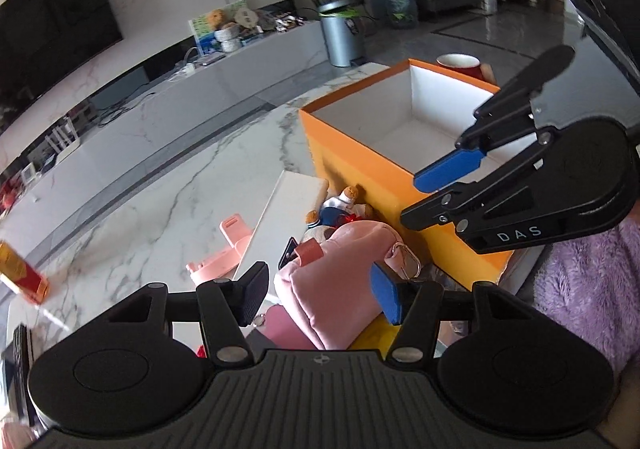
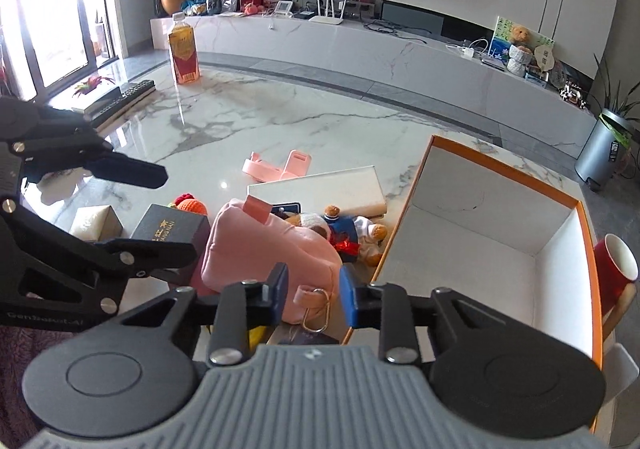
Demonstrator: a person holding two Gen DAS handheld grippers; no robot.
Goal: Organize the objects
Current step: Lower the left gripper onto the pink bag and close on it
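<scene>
A pink fabric pouch [image 1: 336, 273] with a metal ring lies on the marble table just before the open orange box [image 1: 360, 153]. My left gripper [image 1: 320, 299] is open, its pads standing on either side of the pouch with a gap on the left. My right gripper [image 2: 313, 297] is narrowly open above the pouch's [image 2: 272, 249] ringed corner. In the left wrist view the right gripper [image 1: 414, 199] hangs by the box's near wall with nothing between its fingers. A small bear doll [image 2: 344, 227] lies against the orange box [image 2: 480, 217]. The left gripper [image 2: 178, 213] reaches in from the left.
A flat white box [image 2: 320, 189] and a pink stand [image 2: 276, 167] lie behind the doll. A black box [image 2: 168, 229], a white box [image 2: 94, 223] and an orange knitted toy [image 2: 192, 205] sit left. A bottle [image 2: 184, 53] stands far left; a red cup [image 2: 614, 261] sits right of the orange box.
</scene>
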